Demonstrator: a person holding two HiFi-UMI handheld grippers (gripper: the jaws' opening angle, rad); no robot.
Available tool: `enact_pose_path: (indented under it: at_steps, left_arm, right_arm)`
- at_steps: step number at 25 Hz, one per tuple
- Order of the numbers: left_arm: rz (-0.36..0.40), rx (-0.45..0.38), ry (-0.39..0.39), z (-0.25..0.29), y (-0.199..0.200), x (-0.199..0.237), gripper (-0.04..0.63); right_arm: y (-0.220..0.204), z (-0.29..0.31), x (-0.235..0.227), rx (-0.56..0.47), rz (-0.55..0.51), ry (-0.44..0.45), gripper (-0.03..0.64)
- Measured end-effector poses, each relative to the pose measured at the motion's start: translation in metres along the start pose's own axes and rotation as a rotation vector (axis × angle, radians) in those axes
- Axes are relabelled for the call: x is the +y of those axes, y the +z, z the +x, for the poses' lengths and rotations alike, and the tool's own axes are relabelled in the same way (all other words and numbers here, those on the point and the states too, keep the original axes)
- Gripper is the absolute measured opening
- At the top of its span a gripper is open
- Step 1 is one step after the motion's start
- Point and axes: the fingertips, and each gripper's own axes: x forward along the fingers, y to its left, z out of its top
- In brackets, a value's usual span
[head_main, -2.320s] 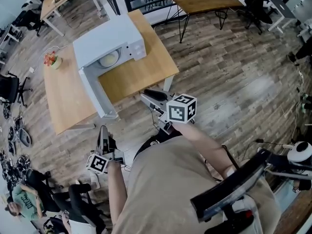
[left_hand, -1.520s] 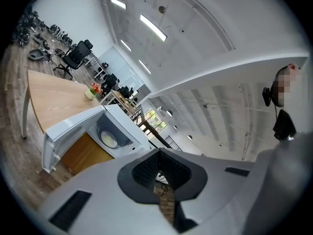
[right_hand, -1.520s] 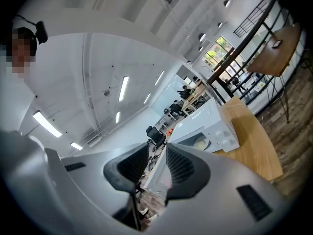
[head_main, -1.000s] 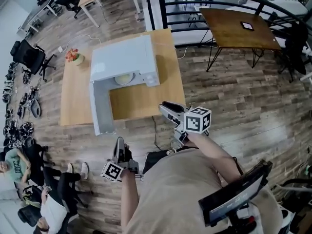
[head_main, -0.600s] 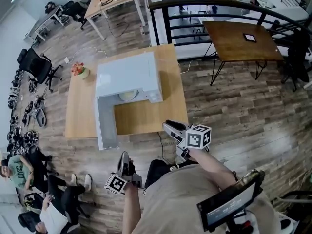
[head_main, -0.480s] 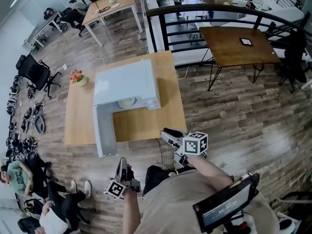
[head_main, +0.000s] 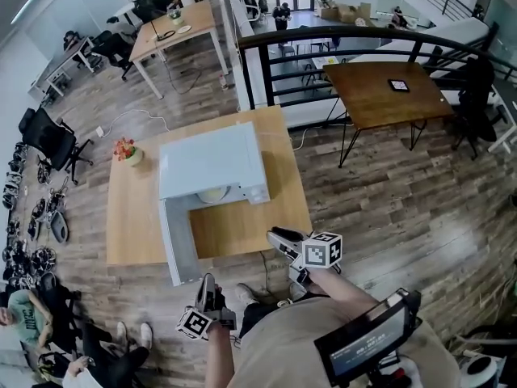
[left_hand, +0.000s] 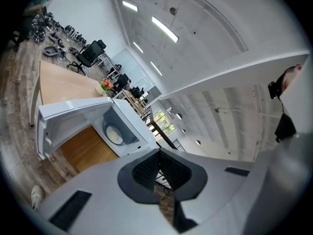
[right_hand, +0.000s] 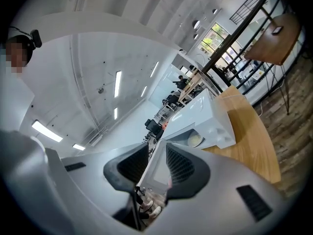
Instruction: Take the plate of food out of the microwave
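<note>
The white microwave (head_main: 212,162) stands on a wooden table (head_main: 242,226) with its door (head_main: 179,250) swung wide open toward me. A pale plate of food (head_main: 213,194) rests inside the cavity and also shows in the left gripper view (left_hand: 115,135) and the right gripper view (right_hand: 195,140). My left gripper (head_main: 208,284) is shut and empty, just off the table's front edge beside the door's free end. My right gripper (head_main: 277,236) hovers at the table's front right edge, its jaws a little apart with nothing between them. Both point toward the microwave, well short of the plate.
A small flower pot (head_main: 125,150) sits at the table's far left corner. A black railing (head_main: 339,43) and a dark wooden table (head_main: 373,91) lie beyond. Office chairs (head_main: 44,140) and seated people (head_main: 20,318) are at the left. Wood floor surrounds the table.
The head view has lifted and takes in more of the room. Both grippers have drifted along the table's front edge, the left now level with the door's end. Jaws look unchanged.
</note>
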Motion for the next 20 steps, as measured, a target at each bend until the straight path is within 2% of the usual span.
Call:
enact_pose_path:
  at_steps: [12, 16, 20]
  left_arm:
    - [0.057, 0.072, -0.134, 0.013, 0.089, 0.032, 0.005]
    - [0.047, 0.082, -0.164, 0.012, 0.111, 0.050, 0.005]
    - [0.002, 0.102, -0.190, 0.009, 0.120, 0.067, 0.005]
  right_arm:
    - [-0.004, 0.094, 0.053, -0.038, -0.026, -0.026, 0.100]
    - [-0.013, 0.122, 0.065, -0.032, -0.045, -0.049, 0.100]
    - [-0.023, 0.146, 0.076, -0.025, -0.055, -0.079, 0.100]
